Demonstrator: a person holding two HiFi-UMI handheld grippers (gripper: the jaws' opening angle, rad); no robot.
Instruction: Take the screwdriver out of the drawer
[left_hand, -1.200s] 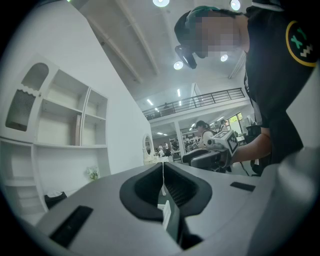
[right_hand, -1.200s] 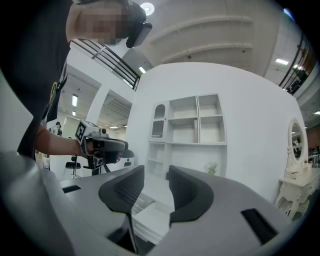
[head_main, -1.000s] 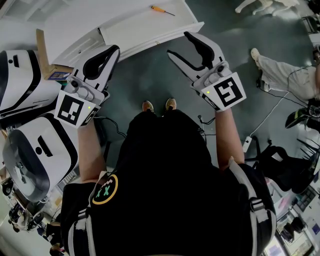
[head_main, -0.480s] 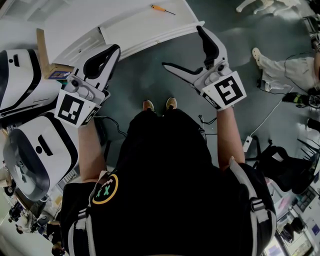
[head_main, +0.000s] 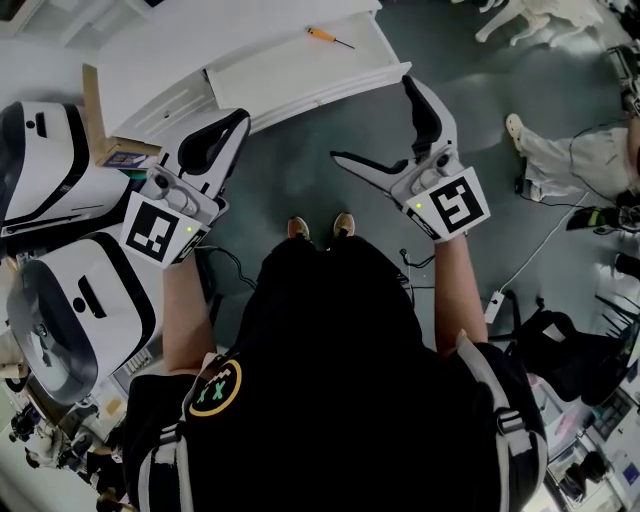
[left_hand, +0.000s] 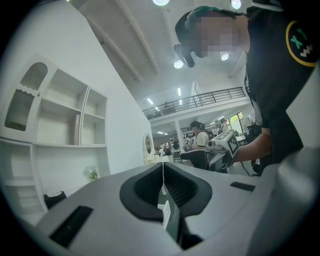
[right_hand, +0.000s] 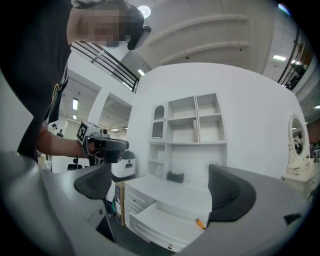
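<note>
**Entry: reach for the screwdriver, drawer already open**

1. Left gripper (head_main: 238, 120): held level at the person's left, jaws closed pad to pad with nothing between them. It is idle and plays no visible part in this step.

2. Right gripper (head_main: 370, 118): held level and pointed at the furniture. Its jaws have just been opening and now stand wide apart, with nothing between them. It is short of the drawer's front edge and touches nothing.

3. Drawer (right_hand: 160, 220): pulled out from the white dresser (right_hand: 170, 192) towards the person. The visible floor of the drawer is bare and white.

4. Screwdriver (right_hand: 200, 224): orange handle and thin dark shaft, lying flat. It appears to sit at the far right of the open drawer, close to where the drawer meets the dresser. The head view does not settle exactly where that boundary runs. In the right gripper view it shows low down, just inside the right-hand jaw, not centred between the 2 pads. It is beyond the jaw tips and well apart from them.

5. Shelf unit (right_hand: 192, 120): white and open-fronted, standing at the back of the dresser top. It is not involved.

Step in hand, as judged: the approach, with the jaws made ready and the tool not yet reached.

Next move calls for:
- carrying the right gripper forward over the drawer front;
- shifting it to that side so the handle sits between the pads;
- tipping it downward, since the tool lies flat and low;
- closing on the orange handle, not on the thin shaft.
</note>
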